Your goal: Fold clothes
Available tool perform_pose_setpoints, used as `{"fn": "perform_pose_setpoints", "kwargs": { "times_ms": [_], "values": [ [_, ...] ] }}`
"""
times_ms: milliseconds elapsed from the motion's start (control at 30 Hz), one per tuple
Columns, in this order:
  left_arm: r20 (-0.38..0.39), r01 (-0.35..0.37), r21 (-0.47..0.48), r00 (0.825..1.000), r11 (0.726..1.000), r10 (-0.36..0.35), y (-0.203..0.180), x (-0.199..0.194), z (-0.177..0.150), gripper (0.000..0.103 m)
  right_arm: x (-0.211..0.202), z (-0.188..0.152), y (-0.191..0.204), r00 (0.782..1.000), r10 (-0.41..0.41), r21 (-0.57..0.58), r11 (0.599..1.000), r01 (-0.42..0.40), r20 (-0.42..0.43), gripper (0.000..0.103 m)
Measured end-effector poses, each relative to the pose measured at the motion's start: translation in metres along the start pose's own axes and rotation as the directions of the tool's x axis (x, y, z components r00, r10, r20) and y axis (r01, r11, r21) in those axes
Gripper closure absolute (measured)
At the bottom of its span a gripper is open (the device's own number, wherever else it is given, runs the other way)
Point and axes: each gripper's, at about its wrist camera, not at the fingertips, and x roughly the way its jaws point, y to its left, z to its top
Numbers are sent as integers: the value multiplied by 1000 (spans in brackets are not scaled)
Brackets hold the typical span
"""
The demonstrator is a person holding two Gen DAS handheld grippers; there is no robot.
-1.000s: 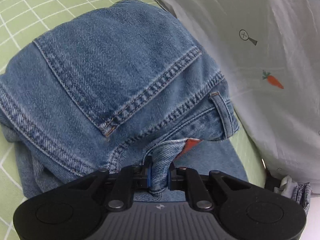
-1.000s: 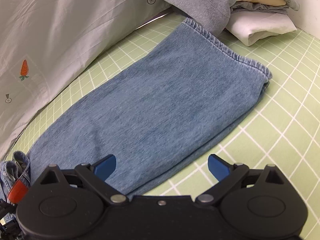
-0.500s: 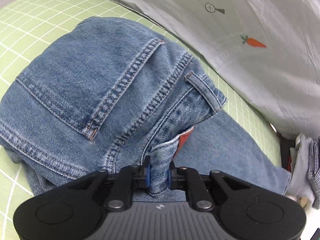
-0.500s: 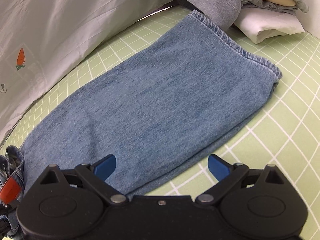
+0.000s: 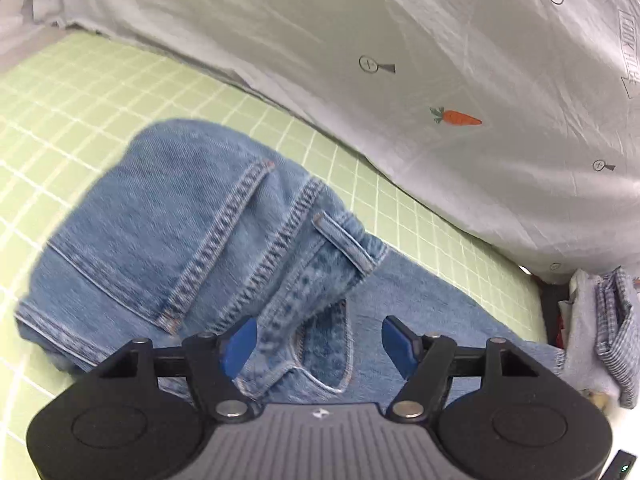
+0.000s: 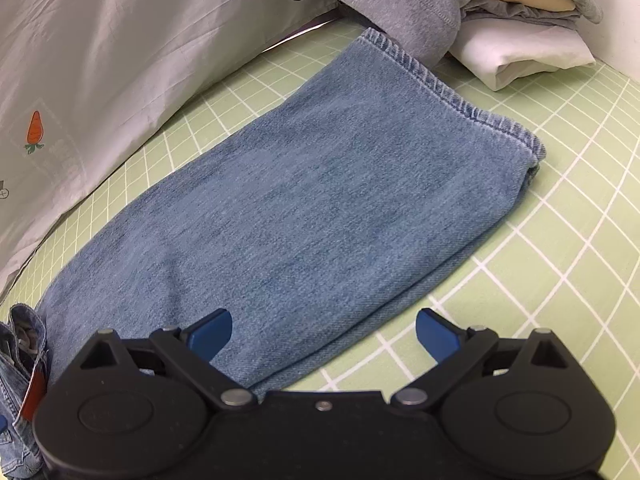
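A pair of blue jeans lies on the green grid mat. In the left wrist view the waist end with a back pocket and belt loop (image 5: 200,240) is bunched and folded over the legs. My left gripper (image 5: 320,344) is open just above the waistband, holding nothing. In the right wrist view the flat legs (image 6: 320,200) stretch to the hem at the upper right. My right gripper (image 6: 324,332) is open and empty over the legs' near edge. The waist end with a red tag (image 6: 24,368) shows at the lower left.
A grey sheet with carrot prints (image 5: 440,80) lies along the far side of the mat (image 5: 80,100); it also shows in the right wrist view (image 6: 100,60). A stack of folded clothes (image 6: 500,20) sits beyond the hem. A checked garment (image 5: 612,320) lies at the right edge.
My left gripper has opened and let go of the jeans' waistband, which it held shut before. The waist end now rests on the legs. The right gripper drifted slightly, still open.
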Motion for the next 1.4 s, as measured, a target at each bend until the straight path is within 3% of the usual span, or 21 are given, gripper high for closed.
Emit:
{"fn": "perform_pose_setpoints", "kwargs": {
  "times_ms": [67, 133, 267, 333, 400, 467, 567, 767, 933, 1233, 1333, 1367, 1400],
  "values": [
    [18, -115, 73, 993, 991, 114, 3, -3, 6, 25, -1, 2, -1, 1000, -22, -15, 1000, 23, 15, 3],
    [43, -230, 144, 973, 962, 227, 6, -6, 11, 25, 0, 5, -2, 998, -53, -35, 998, 54, 34, 3],
    [-9, -290, 267, 953, 919, 304, 0, 19, 4, 25, 4, 8, -11, 994, -100, -31, 994, 101, 40, 3],
    [-33, -313, 328, 939, 891, 342, -3, 32, 0, 19, 6, 10, -18, 993, -115, -16, 993, 115, 37, 3],
    [-21, -332, 392, 929, 858, 369, -12, 42, -13, 6, 8, 12, -24, 991, -132, -3, 991, 132, 34, 3],
    [12, -382, 447, 907, 809, 421, -23, 55, -27, 0, 10, 14, -28, 988, -151, 0, 989, 151, 31, 3],
    [35, -427, 454, 886, 782, 463, -27, 64, -35, 0, 12, 18, -32, 985, -171, -9, 985, 171, 37, 3],
    [-37, -411, 404, 885, 817, 464, -17, 70, -23, 0, 16, 32, -50, 970, -229, 21, 973, 228, 77, 2],
    [-51, -415, 391, 882, 822, 469, -17, 72, -22, 0, 25, 51, -73, 952, -290, 47, 957, 286, 100, 2],
    [-63, -420, 376, 878, 826, 475, -17, 76, -20, 0, 43, 77, -88, 956, -266, 44, 964, 262, 121, 1],
    [-63, -422, 371, 877, 827, 476, -17, 77, -20, 0, 42, 79, -81, 961, -238, -2, 971, 240, 138, 18],
    [-63, -423, 369, 877, 828, 476, -17, 77, -20, 0, 41, 80, -79, 968, -210, -23, 976, 216, 138, 31],
    [-63, -423, 367, 877, 828, 476, -16, 77, -20, 0, 40, 81, -76, 974, -182, -44, 981, 190, 137, 56]
  ]
}}
